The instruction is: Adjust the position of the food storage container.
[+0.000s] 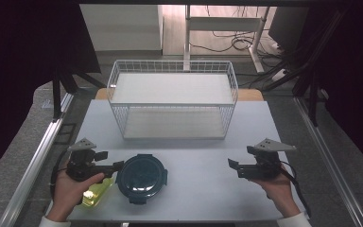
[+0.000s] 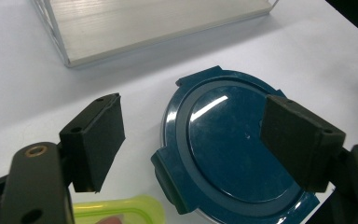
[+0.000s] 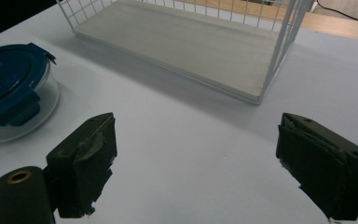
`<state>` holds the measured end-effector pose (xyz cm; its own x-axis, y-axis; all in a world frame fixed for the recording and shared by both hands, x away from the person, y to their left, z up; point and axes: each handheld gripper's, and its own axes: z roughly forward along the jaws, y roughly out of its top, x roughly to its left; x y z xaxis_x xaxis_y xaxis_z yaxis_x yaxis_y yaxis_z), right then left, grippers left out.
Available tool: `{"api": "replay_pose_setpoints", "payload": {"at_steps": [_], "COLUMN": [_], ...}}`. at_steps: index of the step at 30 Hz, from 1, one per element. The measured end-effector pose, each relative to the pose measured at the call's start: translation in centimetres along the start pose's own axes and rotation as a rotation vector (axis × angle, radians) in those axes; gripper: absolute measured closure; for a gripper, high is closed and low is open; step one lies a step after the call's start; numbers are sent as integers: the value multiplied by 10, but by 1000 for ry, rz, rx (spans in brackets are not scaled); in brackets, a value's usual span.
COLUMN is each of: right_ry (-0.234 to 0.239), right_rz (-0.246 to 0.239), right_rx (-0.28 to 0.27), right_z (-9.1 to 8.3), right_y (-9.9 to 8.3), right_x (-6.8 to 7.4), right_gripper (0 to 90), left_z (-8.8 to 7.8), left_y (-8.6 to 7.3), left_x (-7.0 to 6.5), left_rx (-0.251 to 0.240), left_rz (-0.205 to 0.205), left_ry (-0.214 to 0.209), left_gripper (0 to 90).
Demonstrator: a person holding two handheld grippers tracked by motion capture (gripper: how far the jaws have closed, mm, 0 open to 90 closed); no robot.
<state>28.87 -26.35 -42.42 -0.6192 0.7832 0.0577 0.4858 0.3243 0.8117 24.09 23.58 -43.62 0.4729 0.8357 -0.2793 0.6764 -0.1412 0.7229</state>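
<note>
The left gripper (image 1: 118,166) is held in the person's left hand (image 1: 71,191) near the front left of the table. Its two black jaws stand wide apart and hold nothing. They point at the round clear container with a dark blue clip-on lid (image 1: 141,178). In the left gripper view the blue lid (image 2: 233,149) lies just under and between the two jaws, but the pads do not press on it. One pad (image 2: 95,140) hangs over the bare table beside the lid, and the other pad (image 2: 300,140) hangs over the far side of the lid.

A small yellow-green plastic lid (image 1: 97,193) lies on the table just beside the round container, partly under the left hand. Its rim (image 2: 121,210) shows at the bottom of the left gripper view.

The right gripper (image 1: 232,165) is held in the person's right hand (image 1: 278,187) at the front right of the table. Its jaws are wide apart too, with nothing between them but bare table. It is well apart from the round container, which sits far off to the side in the right gripper view (image 3: 11,95).

Both things rest on the flat white table (image 1: 203,184). Behind them, near the back of the table, stands a white wire basket rack with two pale shelves (image 1: 172,101).
</note>
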Motion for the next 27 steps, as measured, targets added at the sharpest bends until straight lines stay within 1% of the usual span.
{"api": "replay_pose_setpoints", "payload": {"at_steps": [5,12,15,18,23,27], "right_ry": [3,-9,-8,-11,-14,-26], "right_rz": [12,2,1,-8,-12,-19], "right_rx": [3,17,23,30,32,40], "right_z": [-1,-1,-2,-3,-3,-3], "right_y": [-1,0,1,0,0,-1], "right_x": [-1,1,3,4,4,4], "right_gripper": [126,128,129,129,129,132], "left_z": [-3,-4,-3,-3,-3,-3], "left_y": [-1,-4,-3,-3,-1,-1], "left_x": [0,-1,-3,-5,-4,-3], "left_rx": [-6,1,-1,3,-1,2], "left_rz": [-5,-3,-3,5,2,2], "left_ry": [-1,-3,-7,-5,-4,-4], "left_gripper": [214,215,215,215,216,216]}}
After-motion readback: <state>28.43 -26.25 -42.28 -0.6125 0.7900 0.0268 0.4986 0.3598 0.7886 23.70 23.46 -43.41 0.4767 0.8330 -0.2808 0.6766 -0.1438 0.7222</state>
